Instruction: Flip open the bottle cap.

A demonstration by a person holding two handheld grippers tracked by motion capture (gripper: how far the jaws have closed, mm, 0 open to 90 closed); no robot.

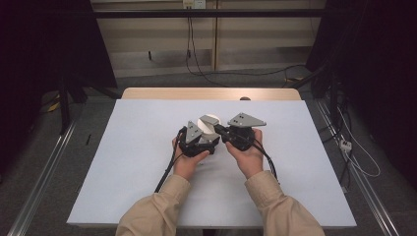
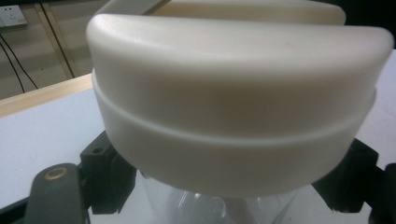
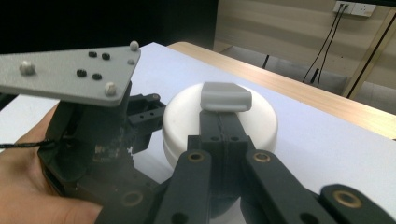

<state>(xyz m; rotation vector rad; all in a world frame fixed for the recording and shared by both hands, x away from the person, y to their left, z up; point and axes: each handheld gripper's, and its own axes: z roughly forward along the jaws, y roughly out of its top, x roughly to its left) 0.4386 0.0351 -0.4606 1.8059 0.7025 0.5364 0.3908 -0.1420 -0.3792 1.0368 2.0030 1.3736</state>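
A jar with a broad white lid (image 1: 209, 121) and a clear body (image 2: 210, 205) stands mid-table. My left gripper (image 1: 205, 143) is shut on the jar just under the lid, one black finger (image 2: 105, 172) showing at each side of the clear wall. From the right, my right gripper (image 1: 219, 130) reaches over the lid. In the right gripper view its jaws (image 3: 219, 123) are pressed together, tips at a grey tab (image 3: 225, 96) on top of the lid (image 3: 187, 112). Whether the tips pinch that tab I cannot tell. The left gripper (image 3: 93, 140) and its grey plate sit close at the left.
A white sheet (image 1: 137, 162) covers the table, with a strip of wooden edge (image 1: 211, 93) at the far side. Both hands and beige sleeves come in from the bottom. Cables (image 1: 196, 69) run over the floor behind, and metal rails flank the table.
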